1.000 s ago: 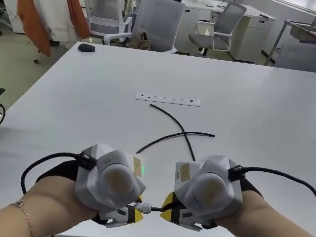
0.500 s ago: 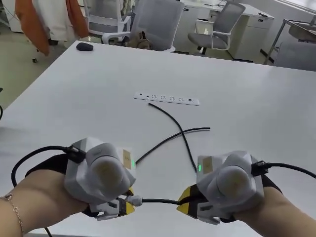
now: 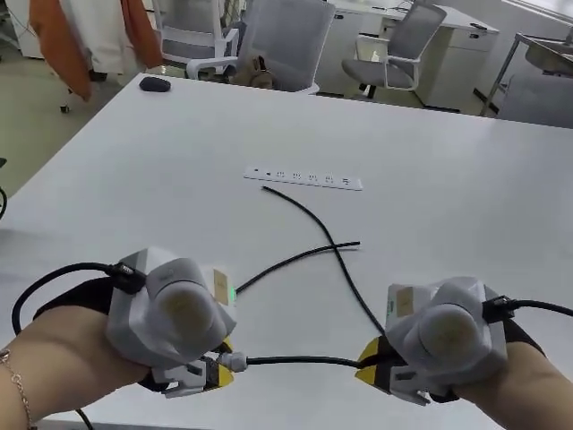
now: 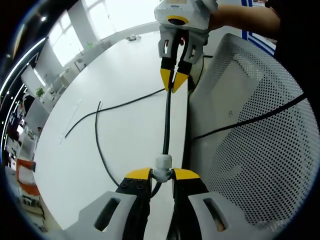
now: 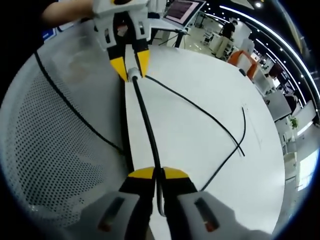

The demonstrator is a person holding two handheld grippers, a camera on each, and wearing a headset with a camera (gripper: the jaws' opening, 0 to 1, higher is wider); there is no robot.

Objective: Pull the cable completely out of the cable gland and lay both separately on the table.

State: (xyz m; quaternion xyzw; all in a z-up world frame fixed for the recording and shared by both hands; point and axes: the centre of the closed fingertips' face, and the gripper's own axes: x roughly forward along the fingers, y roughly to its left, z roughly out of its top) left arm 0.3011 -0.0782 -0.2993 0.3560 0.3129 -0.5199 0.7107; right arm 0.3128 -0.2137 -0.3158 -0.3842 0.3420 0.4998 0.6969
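Observation:
My left gripper point(image 3: 215, 369) is shut on a small white cable gland point(image 3: 231, 362) near the table's front edge. A black cable point(image 3: 295, 361) runs taut from the gland to my right gripper point(image 3: 369, 365), which is shut on it. Beyond the right gripper the cable loops back over the table, and its two strands cross. In the left gripper view the gland point(image 4: 162, 165) sits between the yellow tips of my left gripper point(image 4: 161, 175), and the cable point(image 4: 167, 120) leads up to the right gripper point(image 4: 175, 81). In the right gripper view the cable point(image 5: 145, 125) runs from my right gripper point(image 5: 156, 173) to the gland point(image 5: 132, 74) in the left gripper point(image 5: 131, 67).
A white power strip point(image 3: 304, 179) lies mid-table, and a dark mouse point(image 3: 156, 85) rests at the far left corner. Office chairs point(image 3: 286, 40) stand behind the table point(image 3: 466, 206). A white mesh chair point(image 4: 240, 125) is close below the table's front edge.
The two grippers have moved apart sideways. The stretch of cable between gland and right gripper has grown longer, and the loose cable on the table has slid.

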